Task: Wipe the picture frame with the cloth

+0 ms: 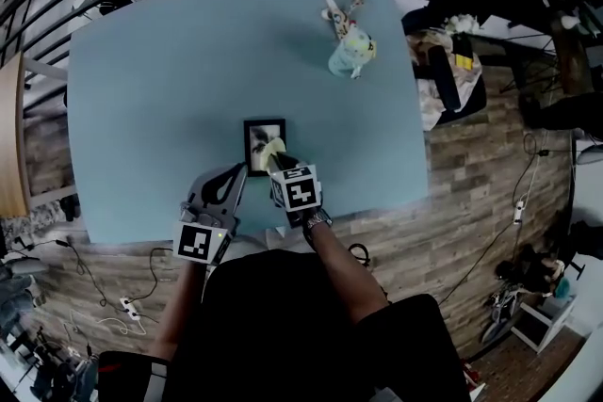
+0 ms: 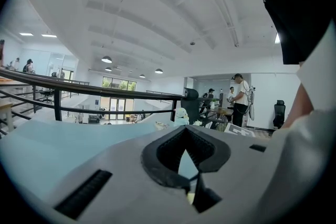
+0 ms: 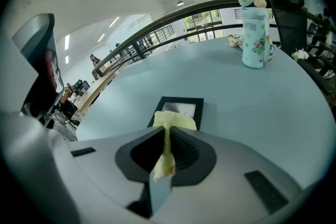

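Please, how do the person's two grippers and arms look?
Both the left gripper and right gripper are light grey, with black ribbed pads and a cube of black-and-white square markers. The person wears a black top and a watch on the right wrist.

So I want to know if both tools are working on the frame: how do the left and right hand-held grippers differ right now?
The right hand-held gripper is shut on the yellow cloth; the left hand-held gripper is shut with nothing between its jaws. The right one reaches over the picture frame, with the cloth lying on it; the left one sits beside the frame's lower left corner. Both are grey and carry a marker cube.
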Demonstrator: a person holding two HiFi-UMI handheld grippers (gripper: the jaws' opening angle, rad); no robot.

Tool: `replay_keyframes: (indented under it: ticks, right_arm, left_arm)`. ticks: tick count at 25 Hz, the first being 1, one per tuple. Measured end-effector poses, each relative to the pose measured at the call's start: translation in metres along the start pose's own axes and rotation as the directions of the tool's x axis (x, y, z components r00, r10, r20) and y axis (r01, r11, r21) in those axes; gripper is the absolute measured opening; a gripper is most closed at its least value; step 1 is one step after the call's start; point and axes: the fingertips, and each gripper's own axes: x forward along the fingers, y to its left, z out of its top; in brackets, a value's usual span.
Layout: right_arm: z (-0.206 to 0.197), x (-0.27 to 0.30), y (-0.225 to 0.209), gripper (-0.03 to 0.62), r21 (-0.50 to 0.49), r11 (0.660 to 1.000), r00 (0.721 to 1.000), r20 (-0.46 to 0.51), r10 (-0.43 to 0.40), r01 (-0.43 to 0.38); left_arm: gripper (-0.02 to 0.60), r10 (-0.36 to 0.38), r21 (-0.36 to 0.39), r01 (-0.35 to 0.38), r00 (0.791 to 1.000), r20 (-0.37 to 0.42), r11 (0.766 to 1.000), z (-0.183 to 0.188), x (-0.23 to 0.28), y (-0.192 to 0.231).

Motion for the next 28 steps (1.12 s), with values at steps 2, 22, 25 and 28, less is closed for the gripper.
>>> replay_keyframes:
  ticks: [2,22,25,28]
  right_arm:
    - [-0.006,-0.002,0.002,0.035,-0.001,1.000,1.000,-0.003,0.001,-0.001]
    - [-0.028,-0.005,0.035,0.035,-0.047,0.998,0.999,-0.038,0.037,-0.039]
    - [-0.029,0.000,0.043,0.035,-0.056,0.997,0.998,-0.041,0.052,-0.054]
    - [-0.030,0.004,0.052,0.035,-0.068,0.996,0.997,-0.056,0.059,-0.063]
  left_arm:
    - [-0.003,0.001,0.000,-0.001,1.000,0.003,1.000,-0.001,-0.004,-0.003]
    - [-0.003,0.035,-0.009,-0.035,0.999,0.021,0.999,0.001,-0.031,-0.003]
    - [-0.003,0.042,-0.011,-0.042,0.999,0.020,0.999,0.000,-0.033,0.001]
    - [-0.003,0.048,-0.016,-0.048,0.999,0.018,0.999,-0.002,-0.036,0.007]
